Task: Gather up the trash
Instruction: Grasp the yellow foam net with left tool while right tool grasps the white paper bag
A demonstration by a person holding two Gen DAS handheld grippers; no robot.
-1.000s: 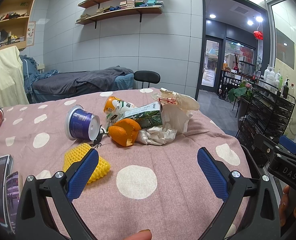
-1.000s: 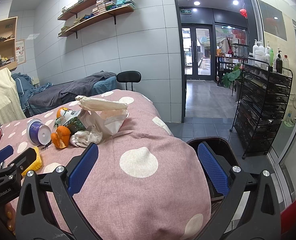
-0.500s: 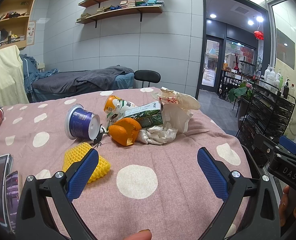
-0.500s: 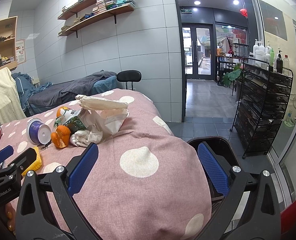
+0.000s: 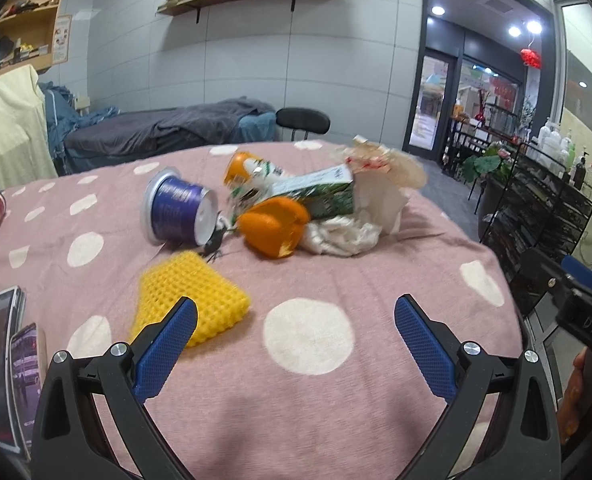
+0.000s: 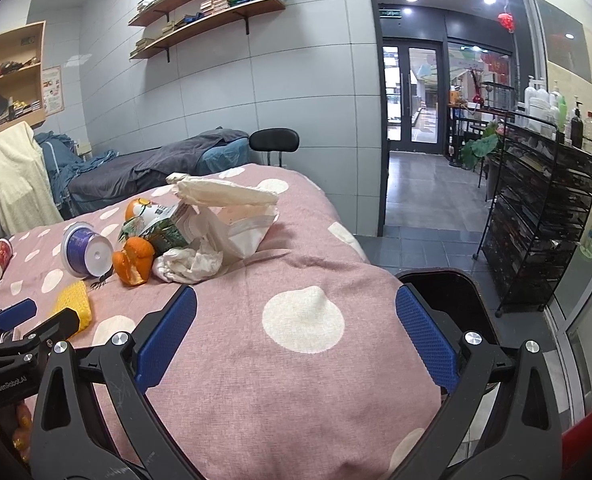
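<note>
Trash pile (image 5: 296, 204) lies on the spotted tablecloth (image 5: 308, 332); both grippers' jaws spread wide, empty.

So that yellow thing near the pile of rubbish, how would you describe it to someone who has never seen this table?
Start at the table with the pink cloth with white dots and find the heap of trash in its middle. Just in front of the purple tub lying on its side is the yellow foam net, lying flat and apart from the heap. It alone is flat, with a waffle-like grid; the orange peel beside it is smooth and curled.
</note>
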